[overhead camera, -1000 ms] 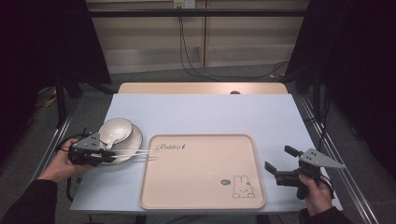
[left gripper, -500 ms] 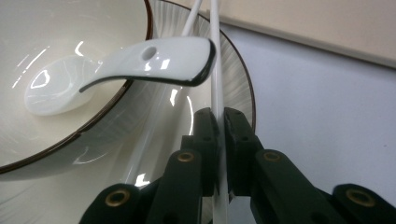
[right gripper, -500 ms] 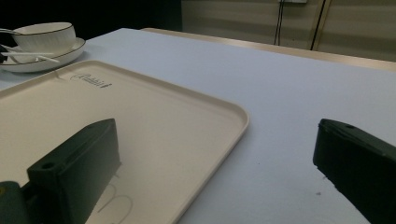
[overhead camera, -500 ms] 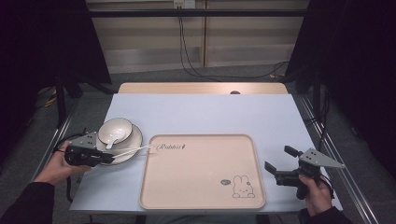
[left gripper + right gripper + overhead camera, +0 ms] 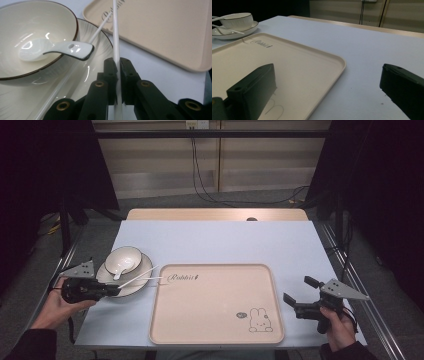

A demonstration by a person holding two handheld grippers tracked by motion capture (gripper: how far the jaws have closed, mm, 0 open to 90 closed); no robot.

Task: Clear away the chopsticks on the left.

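White chopsticks are the work in hand: one chopstick (image 5: pixel 115 32) is pinched between the jaws of the left gripper (image 5: pixel 112 290), which are clenched tight on its thin shaft. In the left gripper view it runs straight up toward twelve o'clock from the jaws, its far end over the near edge of the tray (image 5: pixel 175 35). A second chopstick (image 5: pixel 75 67) lies loose just beside it, slanting from about seven o'clock to one o'clock across the plate (image 5: pixel 97 65).

On that plate sits a cream bowl (image 5: pixel 123 260) with a dark rim, and a white spoon (image 5: pixel 53 48) rests inside the bowl, its handle reaching over the rim toward three o'clock.

Seen from the high view, plate and bowl sit at about nine o'clock on the pale blue tabletop (image 5: pixel 225 240), just beside the tray's far left corner. The beige tray, printed with a small rabbit (image 5: pixel 259 320) near its five o'clock corner, lies at six o'clock.

At about four o'clock the right gripper (image 5: pixel 296 295) is held low at the tray's right edge, well apart from the dishes. Its jaws stand released and wide, with nothing between them.
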